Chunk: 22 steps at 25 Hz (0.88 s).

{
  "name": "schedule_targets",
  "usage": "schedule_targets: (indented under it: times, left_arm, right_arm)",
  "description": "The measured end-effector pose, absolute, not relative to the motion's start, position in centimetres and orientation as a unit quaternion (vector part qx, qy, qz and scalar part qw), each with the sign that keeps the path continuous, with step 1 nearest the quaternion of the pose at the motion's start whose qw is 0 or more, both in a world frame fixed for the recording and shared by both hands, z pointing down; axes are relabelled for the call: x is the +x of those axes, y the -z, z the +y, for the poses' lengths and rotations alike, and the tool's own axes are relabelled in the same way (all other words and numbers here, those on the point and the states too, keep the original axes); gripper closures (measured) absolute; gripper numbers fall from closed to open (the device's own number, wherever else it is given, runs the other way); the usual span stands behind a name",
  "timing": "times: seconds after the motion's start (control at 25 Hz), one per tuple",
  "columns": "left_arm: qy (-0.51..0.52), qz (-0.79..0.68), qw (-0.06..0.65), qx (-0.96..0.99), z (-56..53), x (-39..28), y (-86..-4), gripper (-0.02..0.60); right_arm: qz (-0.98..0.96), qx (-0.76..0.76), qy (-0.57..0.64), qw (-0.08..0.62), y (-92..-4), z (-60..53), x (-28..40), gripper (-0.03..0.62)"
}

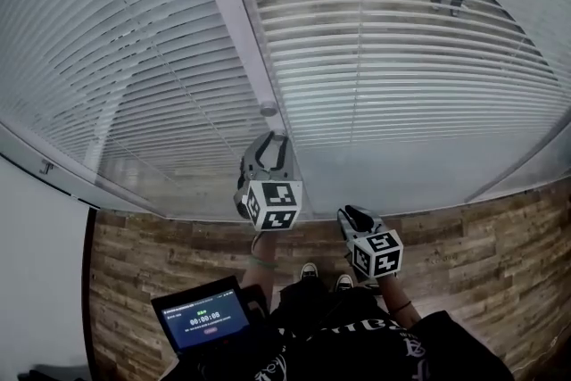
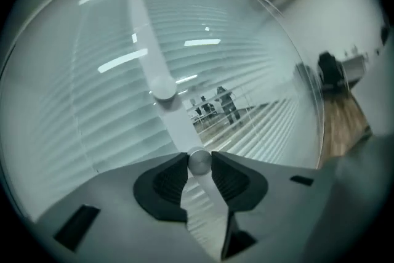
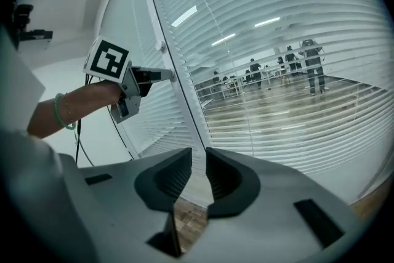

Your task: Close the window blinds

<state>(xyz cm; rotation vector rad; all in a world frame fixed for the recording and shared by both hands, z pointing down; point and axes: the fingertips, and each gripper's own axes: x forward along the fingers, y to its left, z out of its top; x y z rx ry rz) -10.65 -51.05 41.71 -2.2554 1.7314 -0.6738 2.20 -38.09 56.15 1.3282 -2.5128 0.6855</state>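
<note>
Left gripper clamps blind knob; we twist steadily, keeping grip square. Right gripper slightly open, empty.

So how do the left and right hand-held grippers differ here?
The left hand-held gripper is shut on a metal knob; the right hand-held gripper is empty, jaws slightly apart. The left reaches up to the window; the right sits lower, clear of it. Both carry marker cubes.
</note>
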Motion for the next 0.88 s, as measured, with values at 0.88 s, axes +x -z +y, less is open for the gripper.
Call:
schedule_targets:
  times: [0.88]
  left_arm:
    - [-0.323,0.453,-0.383,-0.737,-51.1,-11.0,-41.4,0.42]
  right_arm:
    - [-0.85,0.448,-0.249,0.12,-57.6,-38.3,1.9,0.511]
